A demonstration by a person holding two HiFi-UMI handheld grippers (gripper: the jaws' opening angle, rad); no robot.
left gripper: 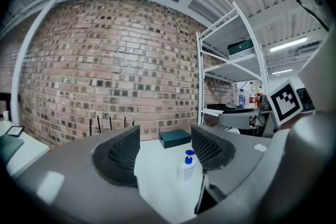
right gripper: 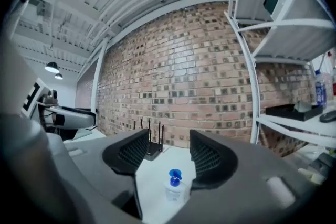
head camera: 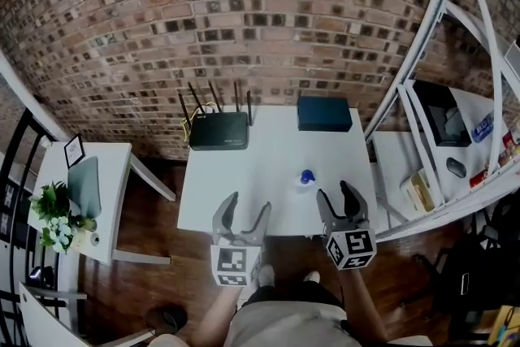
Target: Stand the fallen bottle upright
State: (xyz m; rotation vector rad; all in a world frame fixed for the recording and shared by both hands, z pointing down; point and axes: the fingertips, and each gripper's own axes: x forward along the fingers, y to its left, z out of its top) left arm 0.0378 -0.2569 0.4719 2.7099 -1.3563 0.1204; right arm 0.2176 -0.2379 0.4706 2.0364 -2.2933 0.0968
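A small clear bottle (head camera: 306,177) with a blue pump cap stands upright on the white table (head camera: 244,183), right of its middle. Both grippers hover over the table's near edge, apart from the bottle. My left gripper (head camera: 248,207) is open and empty, to the bottle's left and nearer me. My right gripper (head camera: 336,195) is also open and empty, just right of the bottle and nearer me. The left gripper view shows the bottle (left gripper: 187,165) beyond the gap between the jaws, toward the right one. In the right gripper view the bottle (right gripper: 173,186) likewise stands beyond the parted jaws.
A black router (head camera: 218,130) with antennas and a dark blue box (head camera: 324,113) sit at the table's far edge by the brick wall. A white shelf rack (head camera: 422,53) with several items stands on the right. A side table with a plant (head camera: 53,215) is at the left.
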